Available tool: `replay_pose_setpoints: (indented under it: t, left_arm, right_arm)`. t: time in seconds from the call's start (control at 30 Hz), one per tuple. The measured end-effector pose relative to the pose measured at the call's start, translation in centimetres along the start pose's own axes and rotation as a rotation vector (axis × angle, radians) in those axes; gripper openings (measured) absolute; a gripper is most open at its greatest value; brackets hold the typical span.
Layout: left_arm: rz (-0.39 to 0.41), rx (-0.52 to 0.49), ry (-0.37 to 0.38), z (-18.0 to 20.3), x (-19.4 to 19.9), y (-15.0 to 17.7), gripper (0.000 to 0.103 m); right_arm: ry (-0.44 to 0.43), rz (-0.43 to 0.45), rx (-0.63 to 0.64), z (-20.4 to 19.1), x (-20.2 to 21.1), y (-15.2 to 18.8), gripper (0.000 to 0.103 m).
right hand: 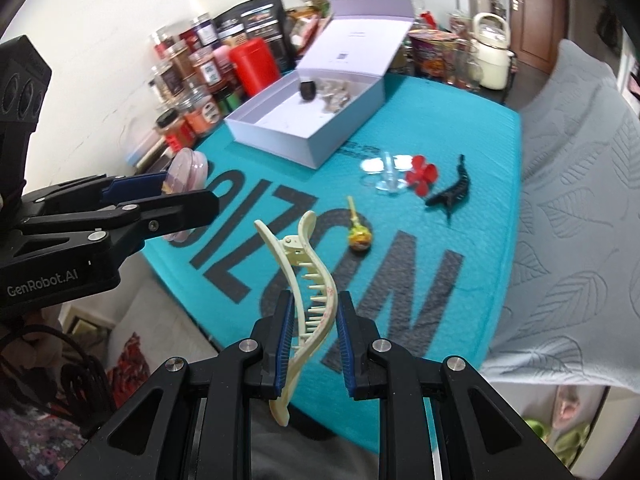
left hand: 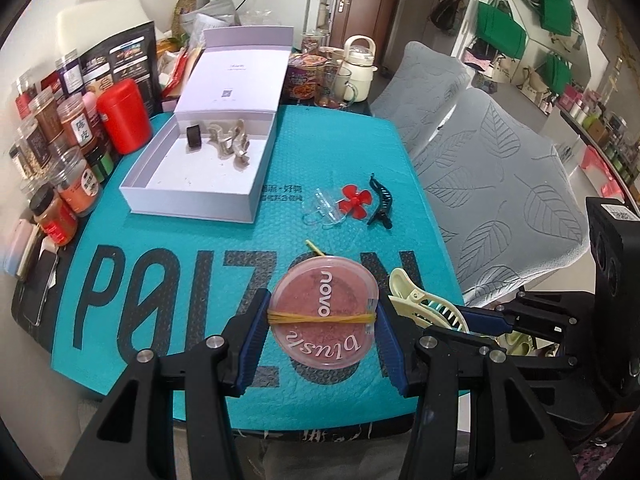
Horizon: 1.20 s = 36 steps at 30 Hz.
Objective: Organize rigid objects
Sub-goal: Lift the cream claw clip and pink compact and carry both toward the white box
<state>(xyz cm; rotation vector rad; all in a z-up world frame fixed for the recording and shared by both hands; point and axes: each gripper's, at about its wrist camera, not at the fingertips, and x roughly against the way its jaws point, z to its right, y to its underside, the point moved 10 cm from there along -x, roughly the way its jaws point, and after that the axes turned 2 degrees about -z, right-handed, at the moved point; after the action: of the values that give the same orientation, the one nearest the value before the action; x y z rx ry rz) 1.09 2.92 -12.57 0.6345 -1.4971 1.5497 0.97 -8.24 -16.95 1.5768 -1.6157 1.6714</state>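
R view shows lollipop (right hand: 359,237); L view hides it behind blush compact (left hand: 325,312).

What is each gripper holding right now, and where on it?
The left gripper clamps the round blush compact across its rim. The right gripper grips the cream hair clip on its toothed middle section.

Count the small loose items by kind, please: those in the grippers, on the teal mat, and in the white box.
Hair clips: 4 (cream, black, clear, beige)
Blush compact: 1
Red flower: 1
Lollipop: 1
Dark block: 1
Total: 8
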Motion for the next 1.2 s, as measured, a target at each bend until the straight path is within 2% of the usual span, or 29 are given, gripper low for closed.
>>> replay_pose_setpoints:
  t: [0.43, 0.7, 1.2]
  left_arm:
    - [-0.020, 0.048, -0.034, -5.3, 0.5, 0.0, 0.051]
    - [-0.008, 0.055, -0.038, -8.3, 0.6, -1.7, 0.051]
    - [-0.011, 0.030, -0.030, -13.2, -1.1, -5.1, 0.051]
  right_arm:
    - [-0.037, -0.010, 0.044, -4.0, -2.0, -2.7, 0.021]
    - [-0.038, -0.013, 0.065, -6.1, -3.6, -5.1, 0.021]
    - [-0.009, -0.007, 0.036, -7.3, -6.4, -9.5, 0.021]
